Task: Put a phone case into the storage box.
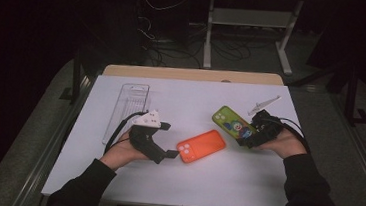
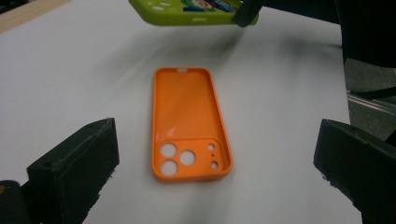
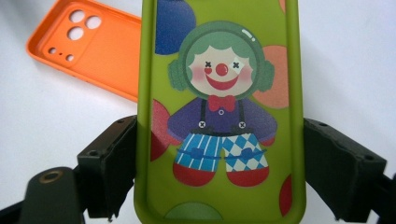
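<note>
The bench carries a white sheet that runs almost to its side edges; a strip of bare wood shows along the far edge. The near half of the sheet, between the person's two forearms, lies bare and gives room to move. A clear plastic oblong tray sits at the far left of the sheet, well apart from the other things.

The left gripper is held low over the left middle of the sheet, its jaws spread wide with nothing between them. The orange soft-plastic phone case lies flat on the sheet just ahead of those jaws, hollow side up (the camera cut-outs sit at the end nearest this gripper). In the left gripper view the orange phone case lies midway between the two jaws and a little beyond them, touched by neither.

The right gripper is at the right of the sheet, not far from the right edge. It pinches a lime-green phone case printed with a clown figure, one jaw pressed on each long side. In the right gripper view the green case runs straight away from the gripper, printed side up, gripped near its close end. In the left gripper view the green case hangs above the sheet with its shadow beneath it, so it is off the surface. The two cases are near each other but apart.
</note>
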The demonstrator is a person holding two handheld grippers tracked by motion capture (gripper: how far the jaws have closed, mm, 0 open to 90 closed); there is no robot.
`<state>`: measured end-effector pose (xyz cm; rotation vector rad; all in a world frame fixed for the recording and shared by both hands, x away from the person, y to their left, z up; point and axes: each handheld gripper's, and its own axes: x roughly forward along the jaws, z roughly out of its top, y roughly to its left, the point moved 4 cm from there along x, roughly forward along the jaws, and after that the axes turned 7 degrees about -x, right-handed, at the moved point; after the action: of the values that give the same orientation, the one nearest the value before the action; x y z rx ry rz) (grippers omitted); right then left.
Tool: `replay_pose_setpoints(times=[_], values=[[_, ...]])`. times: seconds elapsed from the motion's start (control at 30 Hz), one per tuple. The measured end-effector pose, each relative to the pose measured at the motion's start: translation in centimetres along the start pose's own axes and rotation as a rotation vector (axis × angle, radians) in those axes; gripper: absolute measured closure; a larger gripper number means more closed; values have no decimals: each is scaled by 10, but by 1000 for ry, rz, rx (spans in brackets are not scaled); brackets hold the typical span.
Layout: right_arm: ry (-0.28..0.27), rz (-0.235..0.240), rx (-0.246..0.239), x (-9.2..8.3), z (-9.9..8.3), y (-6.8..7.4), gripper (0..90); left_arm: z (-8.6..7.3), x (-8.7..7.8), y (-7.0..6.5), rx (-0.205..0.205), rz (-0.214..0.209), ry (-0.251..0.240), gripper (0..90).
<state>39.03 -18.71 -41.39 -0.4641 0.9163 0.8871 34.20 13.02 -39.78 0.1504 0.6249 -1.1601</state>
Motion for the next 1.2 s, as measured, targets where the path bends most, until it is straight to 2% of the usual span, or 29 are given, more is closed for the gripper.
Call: replay_pose_setpoints(times=[0.17,0.23,0.4,0.47,0.5,0.77,0.93,1.2], values=[[-22,20,-50,0,7,4,153,13,2,5,16,-5,-13,0],[-21,26,-68,1,10,8,153,17,3,7,16,-9,-16,0],[-11,50,-111,6,13,17,152,26,8,10,49,-20,-5,0],[-13,40,-166,9,14,18,152,29,9,10,58,-20,-9,0],[-7,44,-170,9,14,20,153,30,10,10,68,-20,-7,0],[6,77,-238,14,18,36,152,28,15,7,120,-52,35,0],[12,93,-305,18,20,46,152,25,16,4,137,-67,50,0],[21,134,-377,23,24,60,152,24,16,-1,173,-105,87,0]])
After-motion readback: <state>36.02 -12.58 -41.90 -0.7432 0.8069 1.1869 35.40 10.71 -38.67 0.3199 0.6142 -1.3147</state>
